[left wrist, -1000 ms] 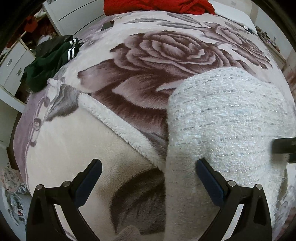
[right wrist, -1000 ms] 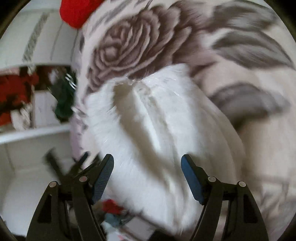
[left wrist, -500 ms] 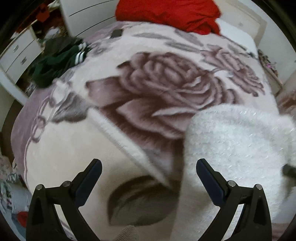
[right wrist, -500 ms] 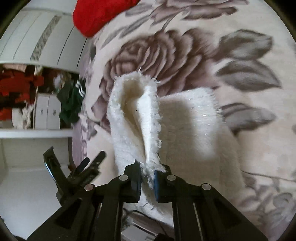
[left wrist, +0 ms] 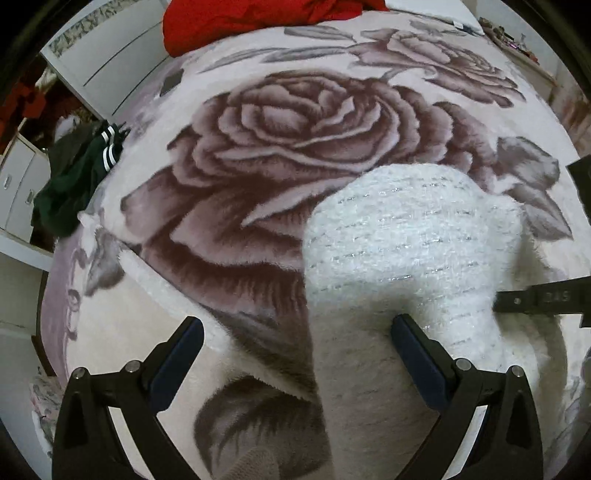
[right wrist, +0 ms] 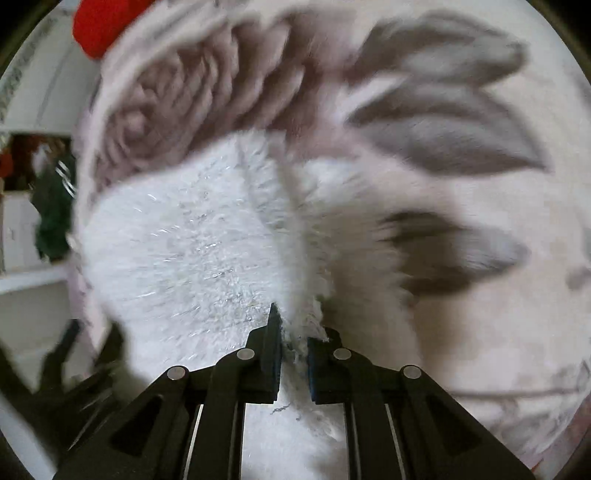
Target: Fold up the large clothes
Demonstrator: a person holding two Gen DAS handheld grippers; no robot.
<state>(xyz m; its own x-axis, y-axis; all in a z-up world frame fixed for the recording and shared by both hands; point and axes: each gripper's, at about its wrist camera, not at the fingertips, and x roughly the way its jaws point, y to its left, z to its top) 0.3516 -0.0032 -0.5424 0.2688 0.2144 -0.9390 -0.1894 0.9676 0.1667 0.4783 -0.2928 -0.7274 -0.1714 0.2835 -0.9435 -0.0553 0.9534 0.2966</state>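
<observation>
The right tool [right wrist: 294, 345] was clamped tight on a frayed edge of the white fuzzy garment [left wrist: 406, 258], fabric pinched between its pads. The left tool [left wrist: 297, 354] was held released, jaws wide, over the garment's near part. The garment was spread on the rose-patterned blanket [left wrist: 295, 122] covering the bed. A green garment [left wrist: 70, 181] lay at the bed's left edge, a red cloth [left wrist: 258, 14] at its far end.
</observation>
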